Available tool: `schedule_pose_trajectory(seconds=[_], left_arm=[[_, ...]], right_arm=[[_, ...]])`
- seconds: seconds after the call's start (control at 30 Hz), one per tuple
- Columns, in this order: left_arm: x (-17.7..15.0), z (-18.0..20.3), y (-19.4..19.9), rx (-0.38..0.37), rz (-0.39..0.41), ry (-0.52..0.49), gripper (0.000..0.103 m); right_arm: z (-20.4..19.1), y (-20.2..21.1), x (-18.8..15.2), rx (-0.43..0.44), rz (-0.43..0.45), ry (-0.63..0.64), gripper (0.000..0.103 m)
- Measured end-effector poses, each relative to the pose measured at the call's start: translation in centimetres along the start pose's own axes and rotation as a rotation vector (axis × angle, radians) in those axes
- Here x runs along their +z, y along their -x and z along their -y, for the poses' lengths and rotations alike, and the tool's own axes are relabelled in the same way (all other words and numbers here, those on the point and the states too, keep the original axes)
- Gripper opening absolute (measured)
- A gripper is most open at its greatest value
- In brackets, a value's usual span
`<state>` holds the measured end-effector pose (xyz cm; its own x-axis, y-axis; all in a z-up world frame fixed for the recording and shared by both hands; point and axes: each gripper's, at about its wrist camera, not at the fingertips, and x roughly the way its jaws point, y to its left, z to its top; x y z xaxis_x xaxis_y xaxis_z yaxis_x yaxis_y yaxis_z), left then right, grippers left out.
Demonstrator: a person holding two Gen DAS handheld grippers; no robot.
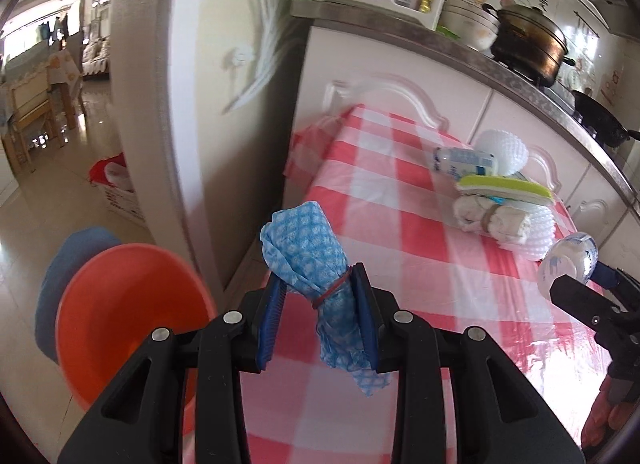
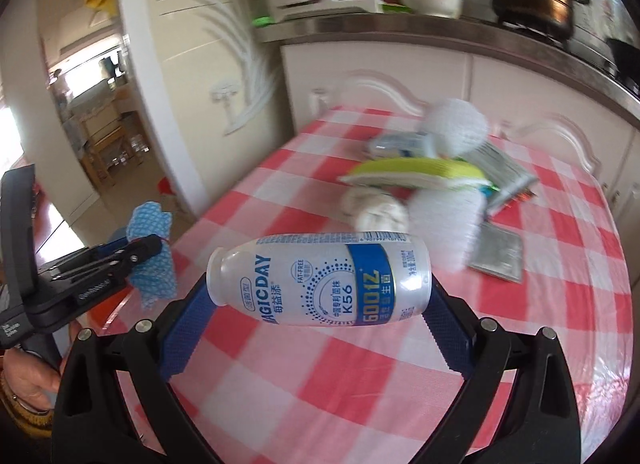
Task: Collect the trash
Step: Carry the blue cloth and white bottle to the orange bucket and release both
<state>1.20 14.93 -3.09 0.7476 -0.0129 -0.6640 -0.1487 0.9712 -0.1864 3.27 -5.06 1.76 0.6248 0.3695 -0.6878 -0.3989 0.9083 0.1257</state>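
My left gripper [image 1: 320, 296] is shut on a blue checked cloth bundle [image 1: 308, 256] tied with a red rubber band, held above the table's left edge. It also shows in the right wrist view [image 2: 154, 260]. My right gripper [image 2: 320, 300] is shut on a small white and blue drink bottle [image 2: 320, 278], held sideways above the red checked tablecloth [image 2: 360, 384]. The bottle's end shows in the left wrist view [image 1: 568, 262]. An orange bin [image 1: 128, 316] stands on the floor left of the table, below my left gripper.
A trash pile lies at the table's far side: another small bottle [image 1: 464, 162], white foam nets [image 1: 504, 152], a green and white sponge pad [image 1: 504, 186], a rolled white cloth [image 1: 488, 220], a foil packet [image 2: 498, 258]. White cabinets and a counter with pots stand behind.
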Motion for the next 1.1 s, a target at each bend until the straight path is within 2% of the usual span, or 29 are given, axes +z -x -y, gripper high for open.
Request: schedule_pose_trajectory(seconds=[0.3,0.6,0.83,1.1], left_arm=[[-1.2,-7.6,1.0,0.119,-0.003,0.091,0.035],[-2.8,-14.0,0.4,0.228,-0.039,0.163,0.035],[-4.0,-16.9,-0.4,0.266,-0.072,0.204,0.035],[-4.9,-18.3,-1.4,0.286,-0.106,0.221,0.037]], right_arm=[[-10.2,-2.7,2.2,0.141,-0.038,0.178,0.097],[-18.1,-7.0,2.7,0.242,-0.109,0.322,0.097],[-22.4,-9.8,2.3,0.268,-0.151,0.421,0.097],[-24.1,-12.3,1.6,0.268,-0.202,0.497,0.097]])
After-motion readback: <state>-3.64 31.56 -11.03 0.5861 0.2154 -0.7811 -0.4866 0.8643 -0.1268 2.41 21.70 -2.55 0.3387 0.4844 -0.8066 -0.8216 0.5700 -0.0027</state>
